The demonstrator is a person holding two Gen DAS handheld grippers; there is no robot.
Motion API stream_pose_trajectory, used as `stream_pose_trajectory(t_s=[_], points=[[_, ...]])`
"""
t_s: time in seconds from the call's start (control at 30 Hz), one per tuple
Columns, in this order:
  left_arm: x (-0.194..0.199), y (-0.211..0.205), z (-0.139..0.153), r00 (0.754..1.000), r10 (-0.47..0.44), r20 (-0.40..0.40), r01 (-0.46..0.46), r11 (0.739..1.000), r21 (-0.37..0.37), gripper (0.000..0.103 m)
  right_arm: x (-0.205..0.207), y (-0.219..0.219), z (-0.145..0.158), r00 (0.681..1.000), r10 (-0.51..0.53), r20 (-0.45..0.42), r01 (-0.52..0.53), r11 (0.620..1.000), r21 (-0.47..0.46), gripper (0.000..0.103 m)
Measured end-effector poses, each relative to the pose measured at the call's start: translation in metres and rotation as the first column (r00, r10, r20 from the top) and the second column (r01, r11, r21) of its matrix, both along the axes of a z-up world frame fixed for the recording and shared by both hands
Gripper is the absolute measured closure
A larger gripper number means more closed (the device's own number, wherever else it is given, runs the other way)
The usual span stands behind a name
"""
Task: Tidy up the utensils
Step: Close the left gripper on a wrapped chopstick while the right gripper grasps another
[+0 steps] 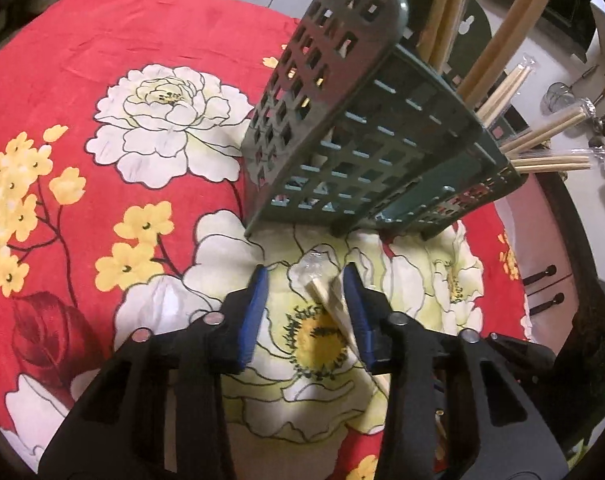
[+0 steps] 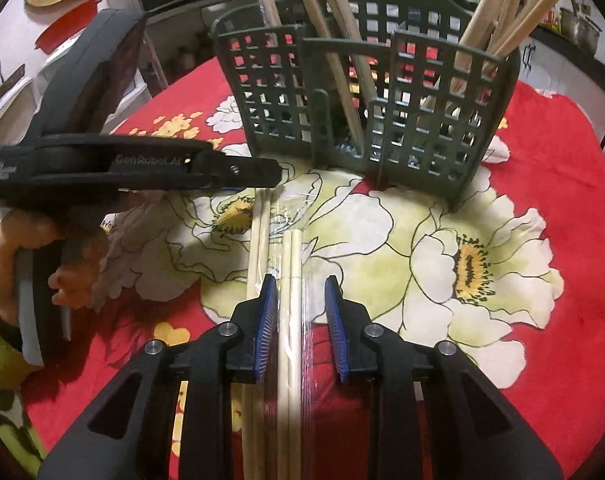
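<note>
Chopsticks (image 2: 290, 292), wooden and plastic-wrapped, lie between the right hand-held gripper's (image 2: 300, 300) spread blue ribbed pads; the left hand-held gripper (image 1: 305, 294) gapes level beside the slotted green caddy (image 1: 366, 136).

The lower ends of the wrapped chopstick pairs (image 2: 288, 320) lying on the surface (image 2: 542, 140) run under the right hand-held gripper (image 2: 300, 298) and off the bottom edge of the right wrist view. In the left wrist view one pair (image 1: 329, 300) is blurred beside the right finger of the left hand-held gripper (image 1: 305, 286), its length hidden behind that finger. The tops of the utensils (image 2: 342, 40) standing in the green holder (image 2: 442, 112) are cut by the top edge; their feet are only glimpsed through the lattice. The metal items (image 1: 598, 120) at the far right of the left wrist view are too small to identify.
</note>
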State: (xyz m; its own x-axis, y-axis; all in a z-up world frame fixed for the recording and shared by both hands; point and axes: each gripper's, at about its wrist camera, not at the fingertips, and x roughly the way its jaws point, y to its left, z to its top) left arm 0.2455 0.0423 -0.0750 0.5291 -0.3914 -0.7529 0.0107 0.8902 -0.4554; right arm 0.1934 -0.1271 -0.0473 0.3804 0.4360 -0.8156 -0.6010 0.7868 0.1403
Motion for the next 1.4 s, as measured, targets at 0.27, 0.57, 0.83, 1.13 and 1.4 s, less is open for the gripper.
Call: stream_pose_trajectory(t_s=[0.27, 0.57, 0.83, 1.13, 1.4], points=[[0.001, 0.018, -0.006, 1.0, 0.016, 0.003, -0.016, 1.0, 0.022, 0.103, 0.034, 0.008, -0.002, 0.994, -0.031, -0.108, 0.032, 0.999, 0.013, 0.08], [0.001, 0.026, -0.005, 1.0, -0.002, 0.015, 0.002, 1.0, -0.022, 0.103, 0.055, 0.028, 0.002, 0.994, -0.043, -0.097, 0.04, 0.999, -0.03, 0.085], [0.005, 0.023, 0.002, 1.0, -0.01, -0.001, 0.01, 0.995, -0.104, 0.084, 0.051, 0.003, 0.009, 0.995, -0.085, -0.044, 0.085, 0.996, 0.003, 0.093], [0.008, 0.001, 0.004, 1.0, -0.028, -0.013, 0.026, 0.993, -0.111, 0.07, 0.034, -0.036, 0.035, 0.993, -0.115, 0.019, 0.114, 0.992, 0.048, 0.093], [0.02, -0.019, 0.0, 1.0, 0.023, -0.012, -0.022, 0.999, 0.025, 0.097, 0.014, -0.057, 0.06, 0.988, -0.136, 0.074, 0.128, 0.987, 0.101, 0.093]])
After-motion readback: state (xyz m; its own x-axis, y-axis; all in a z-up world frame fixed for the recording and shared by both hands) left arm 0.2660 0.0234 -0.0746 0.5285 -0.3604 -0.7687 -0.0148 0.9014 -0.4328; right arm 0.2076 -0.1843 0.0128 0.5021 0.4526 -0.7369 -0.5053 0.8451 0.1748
